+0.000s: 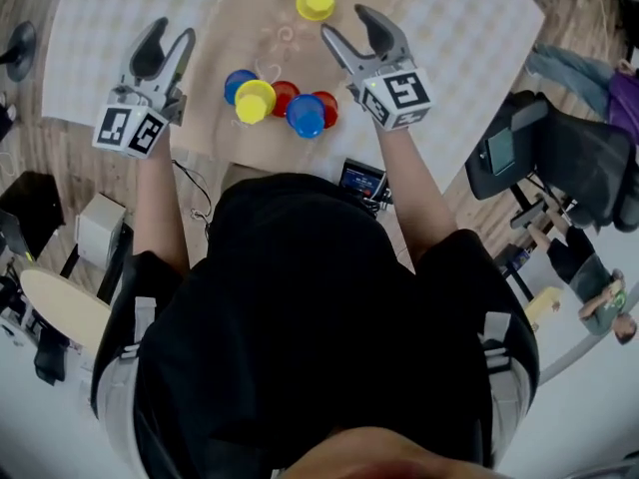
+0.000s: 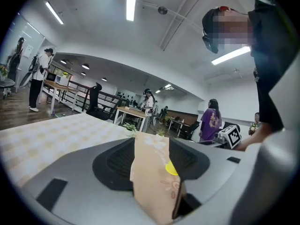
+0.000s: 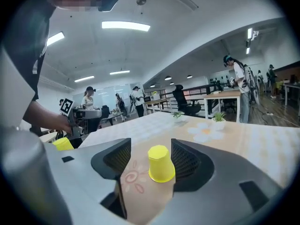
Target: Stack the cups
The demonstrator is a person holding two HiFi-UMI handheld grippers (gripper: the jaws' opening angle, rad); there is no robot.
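Note:
An upturned yellow cup (image 1: 316, 3) stands alone at the far side of the table. Nearer me is a cluster: a blue cup (image 1: 238, 84), a yellow cup (image 1: 255, 101), a red cup (image 1: 284, 94), another blue cup (image 1: 306, 116) and a red cup (image 1: 327, 108). My right gripper (image 1: 346, 23) is open just right of the lone yellow cup (image 3: 161, 164), which stands between and beyond its jaws, untouched. My left gripper (image 1: 173, 30) is open and empty, left of the cluster. In the left gripper view a sliver of yellow cup (image 2: 172, 168) shows past the right jaw.
The cups sit on a tan flower-print runner (image 1: 270, 28) over a white checked cloth (image 1: 90, 38). A small black device (image 1: 361, 178) lies at the near table edge. Black office chairs (image 1: 559, 153) and a seated person are to the right. People and desks fill the room behind.

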